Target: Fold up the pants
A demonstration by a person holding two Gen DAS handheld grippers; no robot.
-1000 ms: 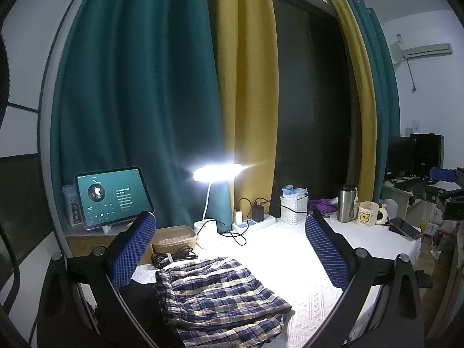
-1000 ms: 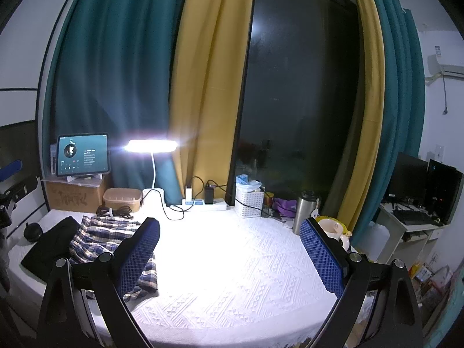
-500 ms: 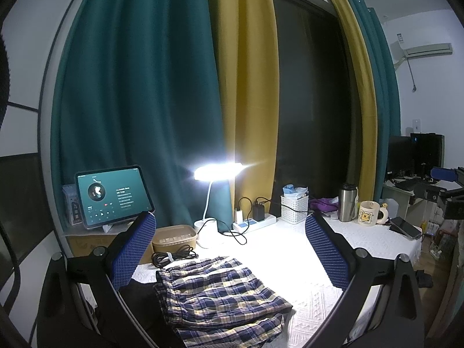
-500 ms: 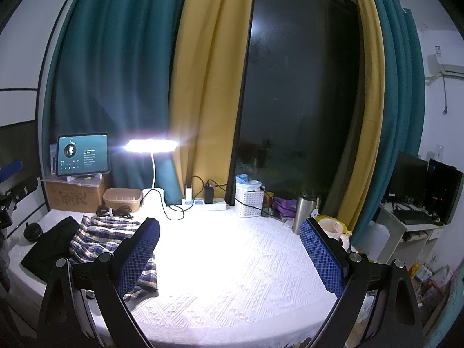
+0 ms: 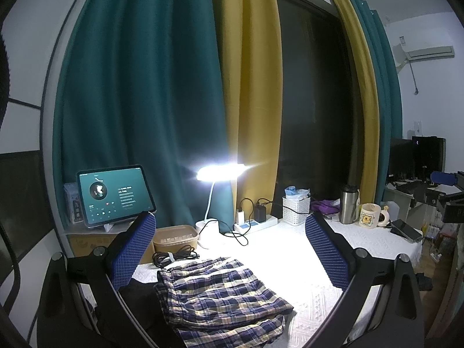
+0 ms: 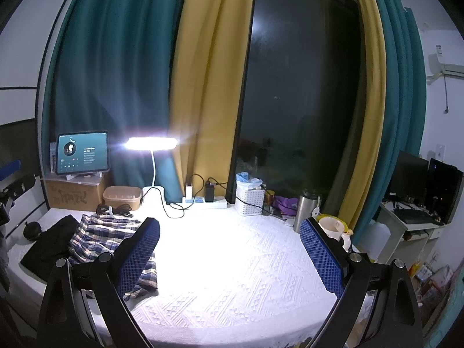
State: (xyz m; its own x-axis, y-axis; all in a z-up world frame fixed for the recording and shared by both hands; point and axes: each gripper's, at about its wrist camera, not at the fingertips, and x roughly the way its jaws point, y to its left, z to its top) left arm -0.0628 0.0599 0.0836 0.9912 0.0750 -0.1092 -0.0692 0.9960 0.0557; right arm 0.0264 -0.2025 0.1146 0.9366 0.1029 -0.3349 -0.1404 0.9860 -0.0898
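The pants are soft plaid cotton, navy, cream and tan checks, lying rumpled in a loose flat heap at the near left of the table. Their left edge overlaps a black cloth, matte and limp. My left gripper hangs above the pants, jaws spread wide, nothing between the blue pads, whose faces are a fine mesh grid. My right gripper hangs over the bare middle of the table, also wide apart and empty, with the pants behind its left pad. The table wears a white cover embossed with small triangles.

Just beyond the pants lies a coiled black cable, and past it a shallow tan tub with rounded corners. A lamp with a thin curved white neck glares at the far edge. A tablet stands on a cardboard box at far left. To the right are a white lattice basket, a steel flask and a cream mug.
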